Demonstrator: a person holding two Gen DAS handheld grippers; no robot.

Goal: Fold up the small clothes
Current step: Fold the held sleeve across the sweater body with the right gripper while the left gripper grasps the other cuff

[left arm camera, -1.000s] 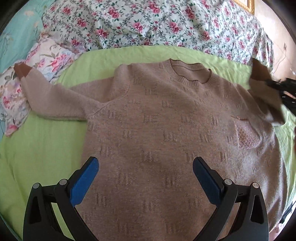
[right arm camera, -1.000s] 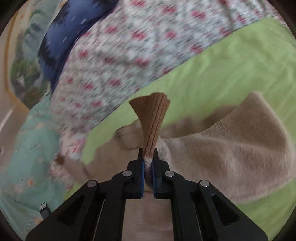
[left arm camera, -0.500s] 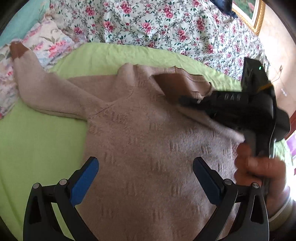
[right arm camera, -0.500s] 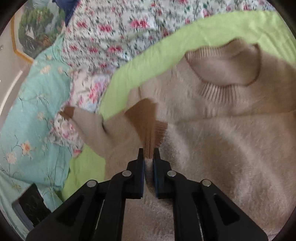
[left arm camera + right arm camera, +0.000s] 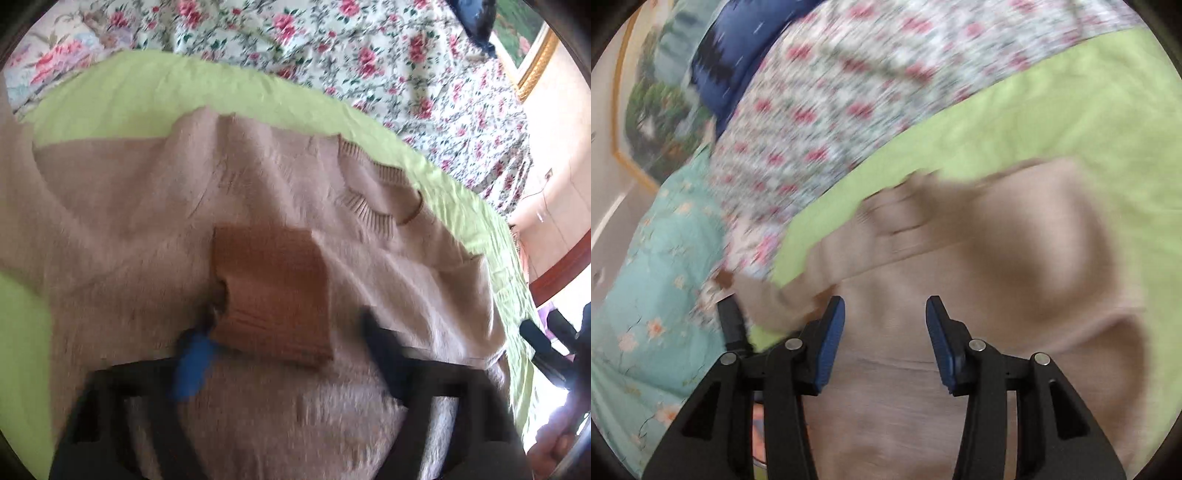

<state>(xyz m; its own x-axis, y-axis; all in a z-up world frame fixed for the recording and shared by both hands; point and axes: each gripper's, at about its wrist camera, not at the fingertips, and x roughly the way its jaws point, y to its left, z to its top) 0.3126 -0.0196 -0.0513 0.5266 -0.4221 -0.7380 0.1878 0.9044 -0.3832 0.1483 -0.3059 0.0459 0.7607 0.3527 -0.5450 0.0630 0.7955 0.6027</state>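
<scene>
A beige knitted sweater with a ribbed round neck (image 5: 155,229) is seen spread front-up on a lime-green bedsheet (image 5: 122,96) covering the bed. One sleeve is laid folded across the chest, and its darker brown ribbed cuff (image 5: 273,291) rests flat on the sweater body, below and to the left of the neckline in the left wrist view. The other sleeve is extended off the green sheet toward a pale floral pillow (image 5: 48,62); its brown cuff tip is visible in the right wrist view, though blurred.

The left gripper (image 5: 284,354) is held low over the sweater, its blue-padded jaws spread wide on either side of the folded cuff; nothing is gripped. Motion blur is heavy here, and contact between pad and cuff cannot be judged.

The right gripper (image 5: 884,339) is positioned above the lower body of the sweater (image 5: 923,295), jaws parted by a clear gap, empty.

A rose-patterned quilt (image 5: 332,48) is bunched beyond the green sheet. A turquoise floral cover (image 5: 653,280), a dark blue cushion (image 5: 735,62) and a gold-framed picture (image 5: 653,92) are noted at the left in the right wrist view.
</scene>
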